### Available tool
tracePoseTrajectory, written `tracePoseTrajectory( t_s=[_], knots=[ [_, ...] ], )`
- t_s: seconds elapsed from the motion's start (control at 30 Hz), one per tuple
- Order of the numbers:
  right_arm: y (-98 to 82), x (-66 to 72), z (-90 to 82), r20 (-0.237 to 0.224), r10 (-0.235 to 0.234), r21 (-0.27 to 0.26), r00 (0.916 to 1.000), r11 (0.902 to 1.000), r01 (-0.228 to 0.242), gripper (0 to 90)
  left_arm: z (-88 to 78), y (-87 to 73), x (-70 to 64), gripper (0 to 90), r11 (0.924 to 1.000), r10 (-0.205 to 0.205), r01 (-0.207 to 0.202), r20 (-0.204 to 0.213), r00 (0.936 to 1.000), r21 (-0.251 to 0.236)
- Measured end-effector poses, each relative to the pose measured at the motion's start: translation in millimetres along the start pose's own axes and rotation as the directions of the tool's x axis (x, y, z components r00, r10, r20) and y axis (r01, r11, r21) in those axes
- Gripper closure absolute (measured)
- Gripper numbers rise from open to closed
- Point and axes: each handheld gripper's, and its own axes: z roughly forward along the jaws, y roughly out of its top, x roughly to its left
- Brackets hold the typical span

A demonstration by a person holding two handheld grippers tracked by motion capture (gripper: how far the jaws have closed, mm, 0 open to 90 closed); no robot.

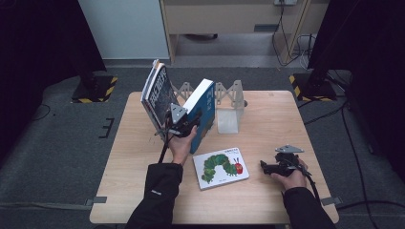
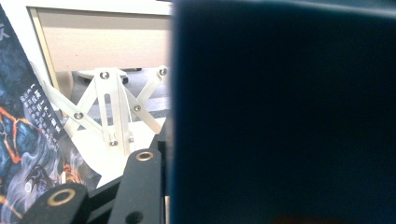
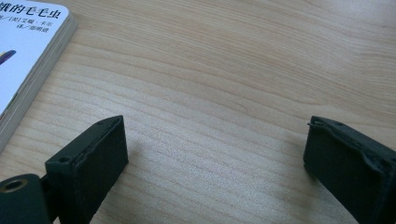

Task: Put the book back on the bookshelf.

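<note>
My left gripper is shut on a thick blue book and holds it tilted, its lower edge at the table. In the left gripper view the blue book covers the right side, and one black finger lies against its cover. A dark illustrated book leans at the left end of a metal lattice book rack. A white caterpillar picture book lies flat near the front. My right gripper rests on the table, open, with bare wood between its fingers.
A translucent bookend stands right of the blue book. The wooden table has free room at the right and at the front left. The caterpillar book's corner lies left of the right gripper. Dark stands flank the table.
</note>
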Motion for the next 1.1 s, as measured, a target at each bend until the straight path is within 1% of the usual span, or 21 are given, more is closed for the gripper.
tracePoseTrajectory(
  t_s=[0.03,0.2,0.4,0.53,0.63,0.77,0.8,0.97,1.03,1.1],
  knots=[
    [0.0,0.0,0.0,0.000,0.000,0.000,1.0000,1.0000,0.000,6.5,1.5,-0.4,-1.8,58.6,1.0000,0.005,-0.005,-0.007,1.0000,-0.002],
    [0.3,0.3,0.3,-0.002,0.002,0.002,1.0000,1.0000,-0.002,6.3,8.2,0.1,-6.4,58.8,1.0000,0.000,0.000,-0.012,0.9999,-0.004],
    [0.4,0.3,0.3,-0.005,0.000,0.004,1.0000,1.0000,0.000,6.3,13.8,-0.2,-11.6,59.3,0.9999,0.002,-0.003,-0.054,0.9986,-0.014],
    [0.5,0.3,0.4,-0.005,0.001,0.004,1.0000,1.0000,-0.001,6.2,13.3,-0.2,-11.7,59.3,0.9999,0.004,-0.005,-0.050,0.9987,-0.011],
    [0.4,0.3,0.3,-0.005,0.000,0.004,1.0000,1.0000,0.000,6.2,11.8,-0.6,-12.3,58.3,1.0000,-0.005,0.005,-0.048,0.9988,-0.003],
    [0.4,0.3,0.3,-0.006,0.000,0.004,1.0000,1.0000,0.000,6.2,6.6,-2.5,-10.1,56.4,0.9997,-0.021,0.022,-0.021,0.9996,0.014],
    [0.4,0.3,0.3,-0.005,0.000,0.004,1.0000,1.0000,0.000,6.2,5.2,-3.1,-9.1,55.9,0.9998,-0.016,0.016,-0.019,0.9997,0.015],
    [0.4,0.2,0.4,-0.005,-0.001,0.003,1.0000,1.0000,0.001,6.2,3.5,-6.3,-8.1,56.4,0.9990,-0.016,0.016,-0.012,0.9998,0.040],
    [0.4,0.2,0.4,-0.005,-0.001,0.003,1.0000,1.0000,0.001,6.2,2.9,-5.6,-9.6,57.9,0.9988,-0.001,0.002,-0.019,0.9998,0.049],
    [0.4,0.3,0.3,-0.005,0.000,0.004,1.0000,1.0000,0.000,6.2,2.0,-5.5,-12.4,59.4,0.9986,0.019,-0.017,-0.043,0.9989,0.050]
  ],
)
